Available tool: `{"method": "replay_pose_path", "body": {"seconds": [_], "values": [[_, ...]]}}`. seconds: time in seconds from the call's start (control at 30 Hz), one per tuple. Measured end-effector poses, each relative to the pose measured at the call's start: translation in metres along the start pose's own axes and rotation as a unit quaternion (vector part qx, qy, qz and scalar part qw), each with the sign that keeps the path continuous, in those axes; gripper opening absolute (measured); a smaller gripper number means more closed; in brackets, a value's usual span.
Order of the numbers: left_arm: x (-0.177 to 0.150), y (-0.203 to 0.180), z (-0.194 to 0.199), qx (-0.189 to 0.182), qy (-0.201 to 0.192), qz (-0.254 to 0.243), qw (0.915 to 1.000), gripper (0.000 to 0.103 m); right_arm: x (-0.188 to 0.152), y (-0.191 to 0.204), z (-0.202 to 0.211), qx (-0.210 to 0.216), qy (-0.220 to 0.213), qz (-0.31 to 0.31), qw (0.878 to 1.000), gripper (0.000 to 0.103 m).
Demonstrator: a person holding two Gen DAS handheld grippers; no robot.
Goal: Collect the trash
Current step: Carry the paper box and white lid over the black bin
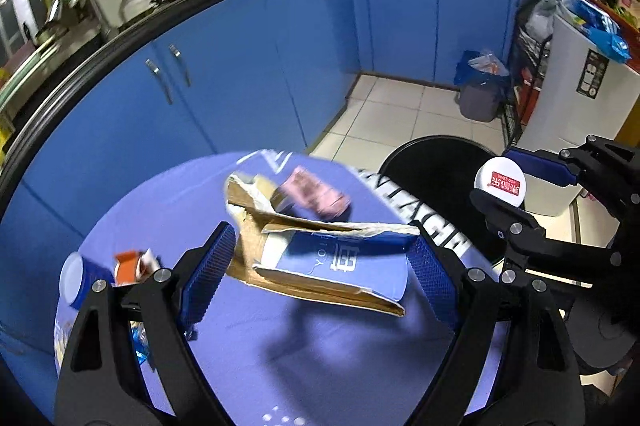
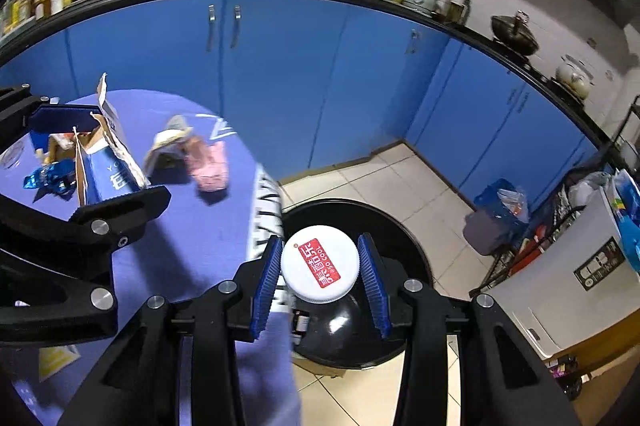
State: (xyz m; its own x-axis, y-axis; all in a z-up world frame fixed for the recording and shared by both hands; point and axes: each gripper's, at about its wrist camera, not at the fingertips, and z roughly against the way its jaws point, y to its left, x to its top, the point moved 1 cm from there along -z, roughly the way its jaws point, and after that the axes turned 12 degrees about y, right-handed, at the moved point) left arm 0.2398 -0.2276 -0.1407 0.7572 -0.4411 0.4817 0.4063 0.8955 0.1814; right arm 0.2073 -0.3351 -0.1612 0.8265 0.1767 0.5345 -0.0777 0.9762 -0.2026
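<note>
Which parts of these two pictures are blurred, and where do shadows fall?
Left wrist view: the pink packet is smeared, the torn blue cardboard box is sharp and casts a dark shadow on the purple tablecloth. Right wrist view: the white round lid is sharp; the packet is blurred.

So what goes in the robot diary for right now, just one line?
left gripper: holds torn box | right gripper: holds white lid over black bin | pink wrapper: on table
</note>
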Motion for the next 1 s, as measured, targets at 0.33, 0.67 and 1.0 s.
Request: {"method": "replay_pose_path", "body": {"seconds": [0.33,0.67,1.0], "values": [[0.023,-0.025,-0.004,0.001,-0.001,-0.021,0.9998,0.085,0.000,-0.029,-0.006,-0.012,-0.007,-0.024,1.000,0.039],[0.034,-0.025,-0.006,0.011,-0.006,-0.016,0.9998,0.085,0.007,-0.040,-0.012,-0.011,-0.012,-0.034,0.999,0.039],[0.037,-0.017,-0.014,0.021,0.001,-0.004,0.9998,0.085,0.012,-0.041,-0.021,-0.007,-0.014,-0.037,0.999,0.039]]}}
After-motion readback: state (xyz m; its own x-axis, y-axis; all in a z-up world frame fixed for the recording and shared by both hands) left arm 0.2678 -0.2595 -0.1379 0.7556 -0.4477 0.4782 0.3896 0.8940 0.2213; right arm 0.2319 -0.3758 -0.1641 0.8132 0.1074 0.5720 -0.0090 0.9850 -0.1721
